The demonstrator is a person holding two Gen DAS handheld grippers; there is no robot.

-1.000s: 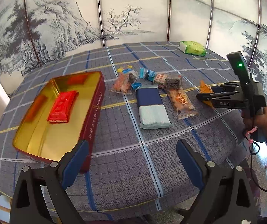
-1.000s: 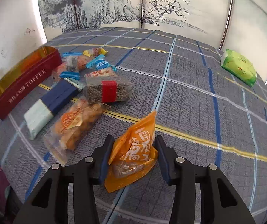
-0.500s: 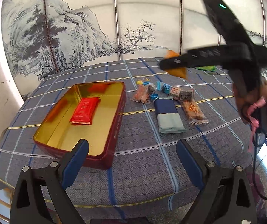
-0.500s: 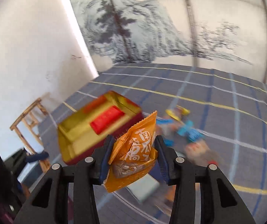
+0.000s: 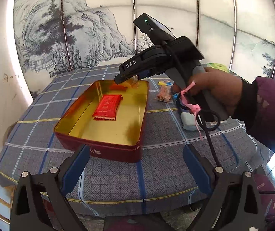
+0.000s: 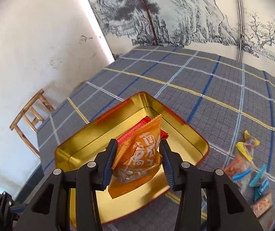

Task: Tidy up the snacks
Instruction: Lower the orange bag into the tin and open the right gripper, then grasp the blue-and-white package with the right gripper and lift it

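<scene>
Checked tablecloth [image 6: 204, 80], right claw [image 6: 137, 163] gripping orange packet [image 6: 139, 159] above gold tin [image 6: 185, 134]

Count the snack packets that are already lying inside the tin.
1: the red packet lies on the tin floor. The orange packet hangs above it, clamped in the right tongs.

A packet [image 5: 106, 106] lies in the tin [image 5: 75, 134] on the table [image 5: 166, 173], loose snacks [image 5: 164, 96] to its right.
</scene>
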